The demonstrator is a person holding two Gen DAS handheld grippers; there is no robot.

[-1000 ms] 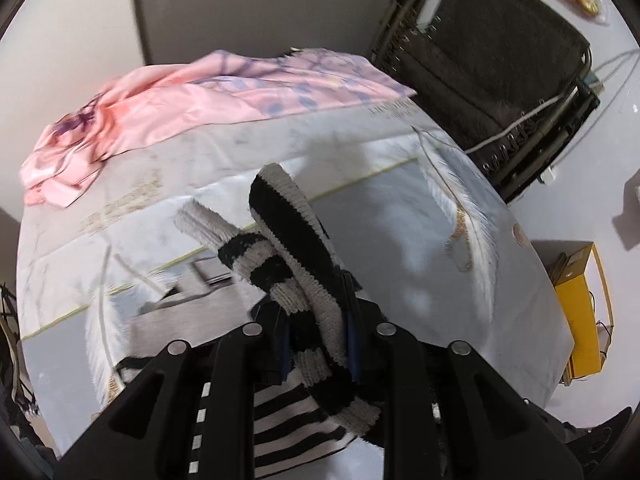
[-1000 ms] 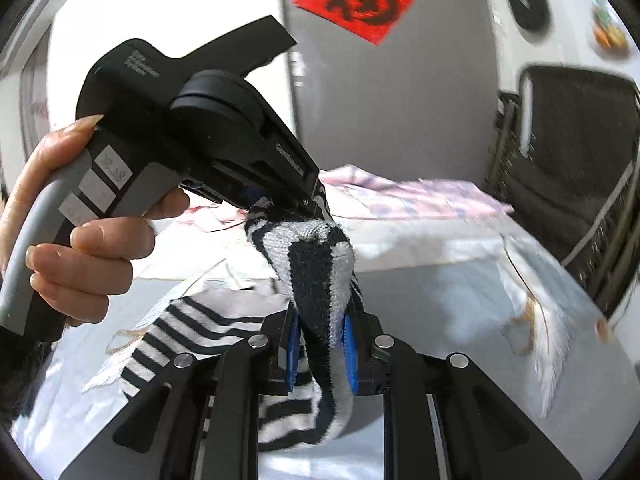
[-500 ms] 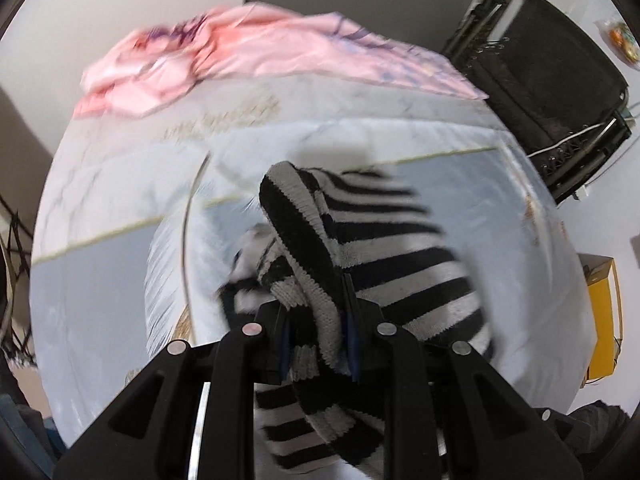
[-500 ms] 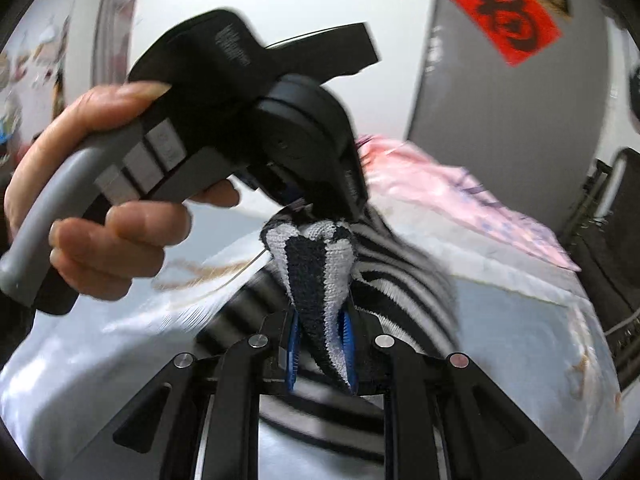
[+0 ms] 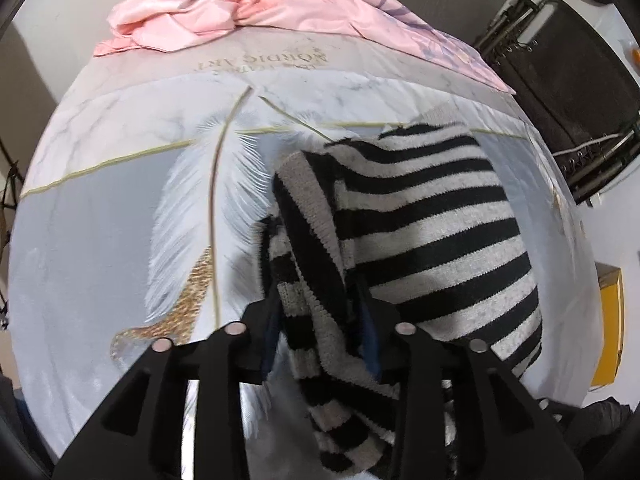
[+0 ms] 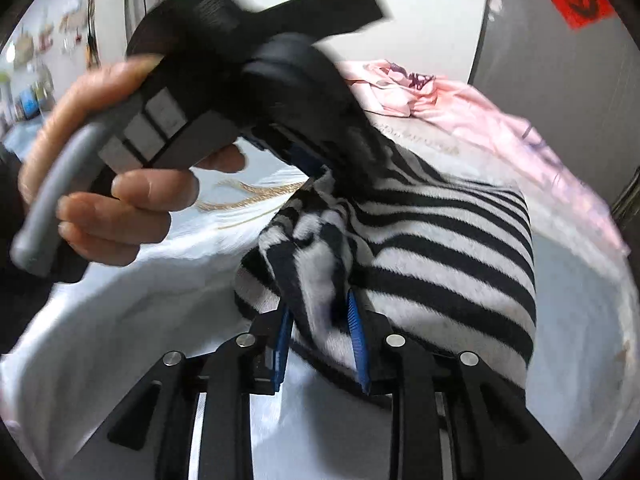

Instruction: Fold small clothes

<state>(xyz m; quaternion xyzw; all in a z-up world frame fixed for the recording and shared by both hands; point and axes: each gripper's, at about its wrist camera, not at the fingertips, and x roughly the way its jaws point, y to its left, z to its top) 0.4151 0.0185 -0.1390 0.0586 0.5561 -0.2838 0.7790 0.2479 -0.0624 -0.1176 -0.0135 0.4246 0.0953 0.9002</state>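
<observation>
Left hand-held gripper (image 5: 320, 312): both fingers are closed on a bunched edge of the striped garment (image 5: 432, 240), the knit pinched between the pads and spilling out above and below them. In the right wrist view this unit sits above and left of the garment, tilted down toward it. A hand (image 6: 108, 184) wraps its grey handle, fingers curled underneath, thumb on top.

Right hand-held gripper (image 6: 320, 320): blue-padded fingers are clamped on a second fold of the same garment, just beside the left unit's hold.
</observation>
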